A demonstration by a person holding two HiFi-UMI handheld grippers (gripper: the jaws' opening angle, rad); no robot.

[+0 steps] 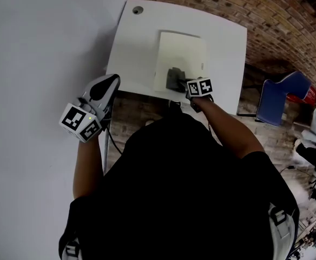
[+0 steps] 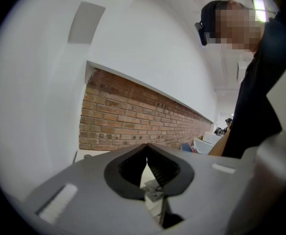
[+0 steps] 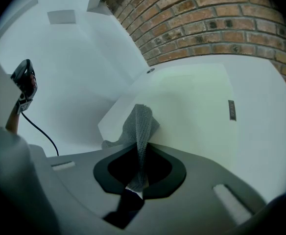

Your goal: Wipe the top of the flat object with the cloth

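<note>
A pale cream flat object [image 1: 183,58] lies on the white table [image 1: 136,47]; the right gripper view shows it as a pale sheet [image 3: 192,106] with a small dark label [image 3: 231,110]. A grey mesh cloth [image 1: 175,79] rests on its near edge. My right gripper [image 1: 186,86] is shut on that cloth [image 3: 140,124], which runs up between the jaws of the right gripper [image 3: 142,148]. My left gripper [image 1: 112,83] is held off the table's left side, and the left gripper [image 2: 147,151] has its jaws shut with nothing in them.
A round cable hole [image 1: 138,10] sits in the table's far left corner. A brick wall [image 1: 266,15] runs behind and to the right. A blue chair [image 1: 281,97] and other furniture stand at the right. The table's near edge is against my body.
</note>
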